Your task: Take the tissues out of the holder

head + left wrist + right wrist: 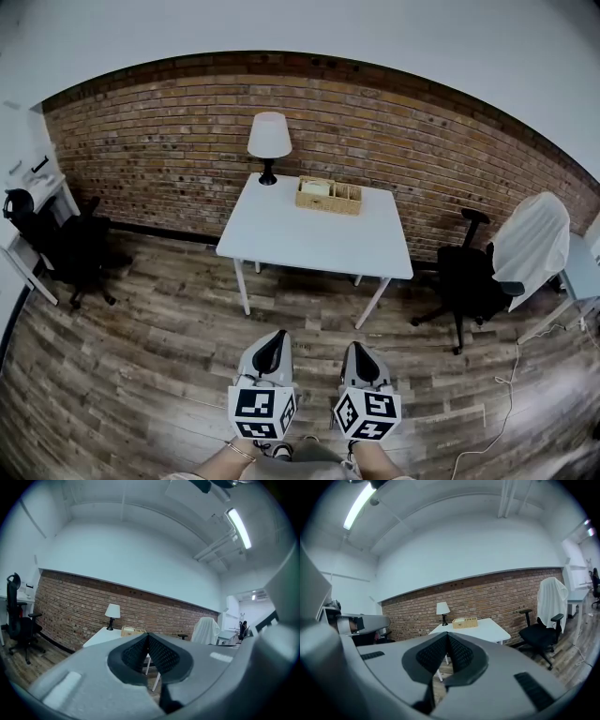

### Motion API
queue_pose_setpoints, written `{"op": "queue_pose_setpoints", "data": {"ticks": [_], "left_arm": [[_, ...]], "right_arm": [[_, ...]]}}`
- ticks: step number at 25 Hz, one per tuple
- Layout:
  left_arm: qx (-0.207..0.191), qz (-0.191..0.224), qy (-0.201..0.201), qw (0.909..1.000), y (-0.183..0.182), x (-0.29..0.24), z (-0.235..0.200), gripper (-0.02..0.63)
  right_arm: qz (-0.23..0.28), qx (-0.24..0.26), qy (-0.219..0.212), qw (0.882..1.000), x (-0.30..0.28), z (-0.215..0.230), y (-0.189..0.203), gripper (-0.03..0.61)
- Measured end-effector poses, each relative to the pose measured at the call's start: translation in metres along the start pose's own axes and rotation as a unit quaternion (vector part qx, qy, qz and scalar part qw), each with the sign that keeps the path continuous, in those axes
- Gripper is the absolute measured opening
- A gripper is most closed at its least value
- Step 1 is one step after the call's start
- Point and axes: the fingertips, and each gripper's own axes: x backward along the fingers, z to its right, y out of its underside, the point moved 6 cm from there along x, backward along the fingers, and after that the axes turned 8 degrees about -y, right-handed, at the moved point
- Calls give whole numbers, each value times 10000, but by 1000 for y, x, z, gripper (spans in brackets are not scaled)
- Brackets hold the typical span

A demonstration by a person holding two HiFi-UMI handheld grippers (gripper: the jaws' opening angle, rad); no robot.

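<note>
A woven holder [328,196] with pale tissues [316,187] in it stands at the back of a white table [319,239], well ahead of me across the wooden floor. My left gripper [272,339] and right gripper [362,349] are side by side near my body, far short of the table, both pointing towards it. In the left gripper view the left gripper [147,634] has its jaws closed together with nothing between them, and the holder [131,631] is small beyond the tips. The right gripper [447,633] is likewise shut and empty, with the holder [465,622] beyond it.
A white-shaded lamp [269,141] stands on the table's back left corner, against a brick wall. A black office chair [66,248] is at the left by a white desk. Another black chair [469,277] and a cloth-draped chair [530,239] are at the right. A cable [506,394] lies on the floor.
</note>
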Motion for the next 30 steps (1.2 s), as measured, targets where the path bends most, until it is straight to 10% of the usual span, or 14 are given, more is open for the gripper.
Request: {"op": "queue_pose_setpoints", "data": {"ticks": [30], "left_arm": [[-112, -105, -92, 9998, -19, -172, 3, 2]], "right_arm": [[117, 31, -102, 9999, -150, 88, -53, 5]]}}
